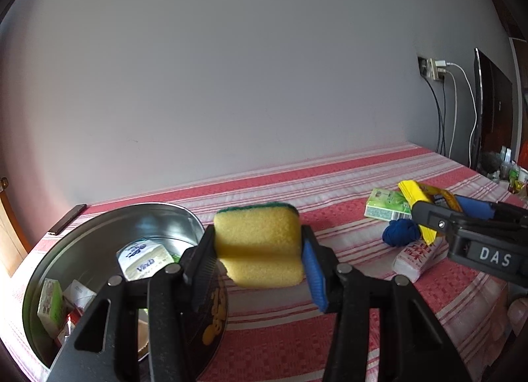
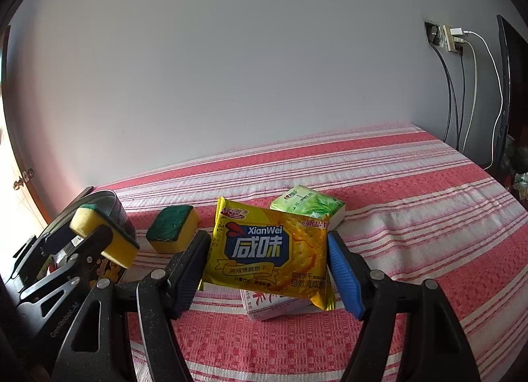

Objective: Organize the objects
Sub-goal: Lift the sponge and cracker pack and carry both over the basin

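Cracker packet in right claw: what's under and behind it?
Under the cracker packet lies a white tissue pack with red print, mostly covered. Behind it sits a green tissue pack, its near edge hidden. Anything else beneath cannot be seen.

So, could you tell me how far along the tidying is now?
Partly done: several packets already lie in the metal tin. The left gripper holds one sponge; the right gripper holds the yellow cracker packet. Still out: second sponge, green tissue pack, blue cloth ball.

Cracker packet (image 2: pixel 269 251) lies on tissue pack (image 2: pixel 274 307), sponge (image 2: pixel 173 228) left.
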The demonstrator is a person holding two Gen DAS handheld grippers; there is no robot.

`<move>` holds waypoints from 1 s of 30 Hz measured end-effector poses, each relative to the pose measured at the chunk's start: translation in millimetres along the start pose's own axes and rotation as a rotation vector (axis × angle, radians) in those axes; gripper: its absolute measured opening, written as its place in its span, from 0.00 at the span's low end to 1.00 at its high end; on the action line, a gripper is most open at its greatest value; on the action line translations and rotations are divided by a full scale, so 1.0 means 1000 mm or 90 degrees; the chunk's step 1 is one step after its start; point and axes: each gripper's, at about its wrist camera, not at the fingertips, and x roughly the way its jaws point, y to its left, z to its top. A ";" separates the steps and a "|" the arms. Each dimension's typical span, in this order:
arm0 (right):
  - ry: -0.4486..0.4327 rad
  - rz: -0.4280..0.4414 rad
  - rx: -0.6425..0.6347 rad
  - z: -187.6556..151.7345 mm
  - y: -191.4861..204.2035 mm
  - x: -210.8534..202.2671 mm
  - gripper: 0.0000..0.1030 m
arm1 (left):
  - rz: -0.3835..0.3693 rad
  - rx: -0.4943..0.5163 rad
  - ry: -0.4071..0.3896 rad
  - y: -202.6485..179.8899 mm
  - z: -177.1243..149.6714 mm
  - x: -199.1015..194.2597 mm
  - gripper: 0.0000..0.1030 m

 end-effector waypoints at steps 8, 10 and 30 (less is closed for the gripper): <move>-0.018 0.000 -0.007 -0.001 0.003 -0.006 0.70 | 0.019 0.000 -0.040 -0.002 0.001 -0.012 0.47; -0.024 -0.002 -0.010 -0.001 0.005 -0.008 0.70 | 0.019 -0.008 -0.041 0.000 0.002 -0.013 0.47; -0.080 -0.024 -0.062 -0.002 0.020 -0.022 0.70 | 0.018 -0.075 -0.064 0.020 -0.002 -0.023 0.47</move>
